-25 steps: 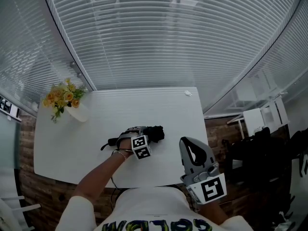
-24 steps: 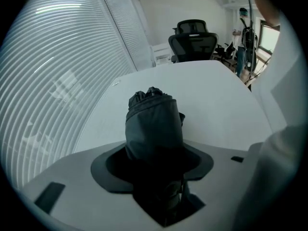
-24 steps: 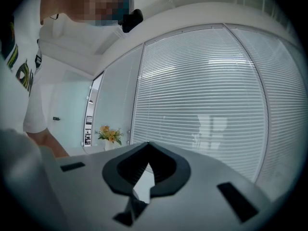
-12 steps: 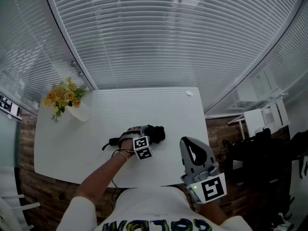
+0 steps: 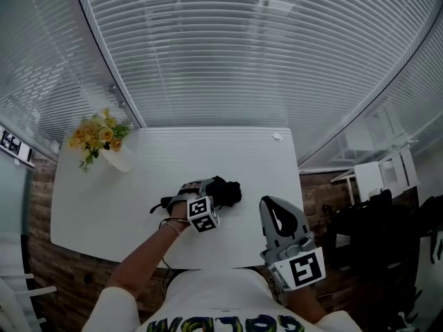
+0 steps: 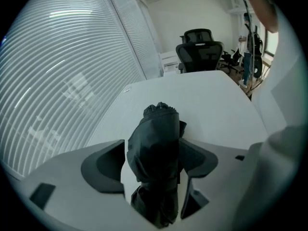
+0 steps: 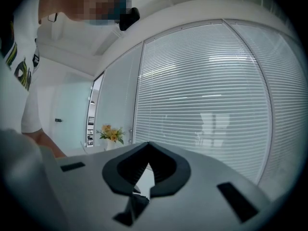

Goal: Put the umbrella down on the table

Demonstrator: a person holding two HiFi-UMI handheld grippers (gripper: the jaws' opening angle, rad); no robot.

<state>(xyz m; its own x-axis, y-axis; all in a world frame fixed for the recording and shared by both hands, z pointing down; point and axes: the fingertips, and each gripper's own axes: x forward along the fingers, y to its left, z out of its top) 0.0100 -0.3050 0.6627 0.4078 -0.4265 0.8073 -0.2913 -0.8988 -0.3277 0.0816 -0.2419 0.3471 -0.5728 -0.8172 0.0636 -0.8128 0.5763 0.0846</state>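
A folded black umbrella [image 5: 223, 191] lies on the white table [image 5: 173, 158], its strap end [image 5: 163, 205] pointing left. My left gripper [image 5: 196, 189] points down over it. In the left gripper view the umbrella [image 6: 156, 162] sits between the jaws of the left gripper [image 6: 153, 150]. The jaws are opening, and a strip of table shows between the left pad and the fabric. My right gripper [image 5: 274, 211] hovers off the table's near right corner, shut and holding nothing. Its tips meet in the right gripper [image 7: 144, 176] view.
A vase of yellow flowers [image 5: 104, 140] stands at the table's far left corner. A small white object [image 5: 277, 136] lies at the far right corner. Slatted blinds run behind the table. Black office chairs [image 6: 199, 52] stand beyond its end, white furniture [image 5: 377, 171] to the right.
The left gripper has lifted slightly over the umbrella, which stays lying on the table. The right gripper has kept its place. The head view has shifted a little.
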